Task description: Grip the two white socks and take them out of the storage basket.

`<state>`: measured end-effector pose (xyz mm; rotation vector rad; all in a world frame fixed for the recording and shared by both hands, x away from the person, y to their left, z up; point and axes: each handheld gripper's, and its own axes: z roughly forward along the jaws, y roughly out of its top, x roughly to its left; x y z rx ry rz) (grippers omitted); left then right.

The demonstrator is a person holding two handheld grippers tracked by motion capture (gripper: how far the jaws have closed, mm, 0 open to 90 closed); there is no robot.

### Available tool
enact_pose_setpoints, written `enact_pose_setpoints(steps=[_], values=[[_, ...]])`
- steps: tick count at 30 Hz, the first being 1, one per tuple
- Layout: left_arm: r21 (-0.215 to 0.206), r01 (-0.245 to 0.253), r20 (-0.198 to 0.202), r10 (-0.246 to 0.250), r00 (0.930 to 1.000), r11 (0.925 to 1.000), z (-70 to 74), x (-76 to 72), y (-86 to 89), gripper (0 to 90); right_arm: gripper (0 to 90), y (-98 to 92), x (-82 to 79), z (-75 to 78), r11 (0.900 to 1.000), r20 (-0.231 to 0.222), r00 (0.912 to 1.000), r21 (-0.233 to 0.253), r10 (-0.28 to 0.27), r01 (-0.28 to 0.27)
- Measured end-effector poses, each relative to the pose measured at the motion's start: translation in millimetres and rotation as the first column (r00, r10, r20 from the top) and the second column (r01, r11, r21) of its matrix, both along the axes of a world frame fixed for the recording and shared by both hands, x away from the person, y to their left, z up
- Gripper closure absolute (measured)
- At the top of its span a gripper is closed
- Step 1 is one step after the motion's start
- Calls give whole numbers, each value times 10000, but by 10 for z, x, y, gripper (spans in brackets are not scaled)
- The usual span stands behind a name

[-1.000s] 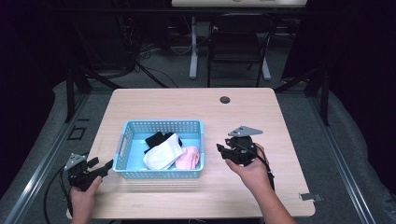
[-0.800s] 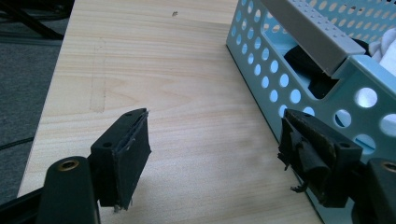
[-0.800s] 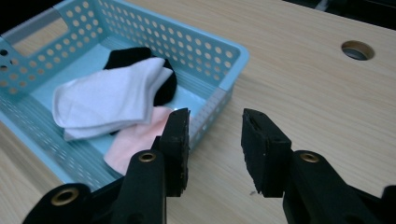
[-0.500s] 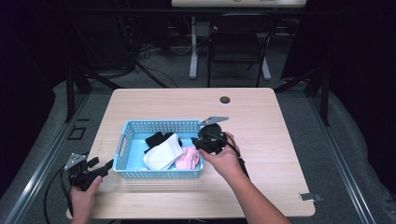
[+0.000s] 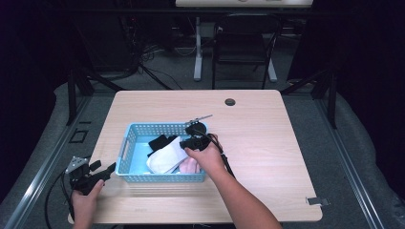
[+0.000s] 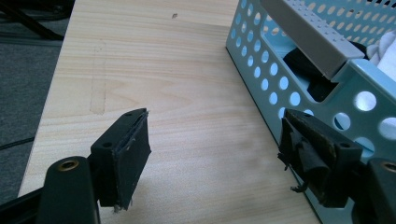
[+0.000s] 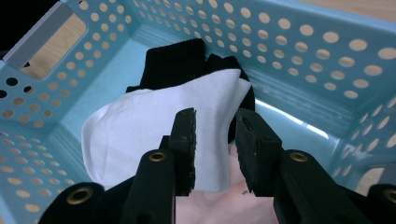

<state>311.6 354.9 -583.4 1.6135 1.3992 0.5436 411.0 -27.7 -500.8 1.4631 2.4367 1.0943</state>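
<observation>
While the counter [image 5: 267,143] carries the blue basket [image 5: 138,130] near its left side, a white sock [image 7: 154,126] lies inside over a black sock [image 7: 175,60]. Above them the right claw [image 7: 215,133] hangs narrowly parted, gripping nothing; the left claw [image 6: 215,154] rests spread beside the basket's left wall.

perforated plastic basket [image 5: 131,134], soft cloth socks [image 7: 154,123]

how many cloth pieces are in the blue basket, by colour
white cloth: 1
black cloth: 1
pink cloth: 1
total: 3, all inside the blue basket
</observation>
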Motion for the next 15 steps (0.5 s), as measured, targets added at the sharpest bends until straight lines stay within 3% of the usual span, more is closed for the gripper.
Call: enact_pose_setpoints(steps=[9, 15], values=[[-9, -5, 29, 5, 10000, 10000, -2, 4, -6, 244, 700, 78, 80, -111, 9996, -678, 9973, -106, -277, 270], [-16, 6, 25, -6, 10000, 10000, -5, 6, -6, 244, 737, 139, 108, -166, 9996, -758, 9967, -64, -286, 282]])
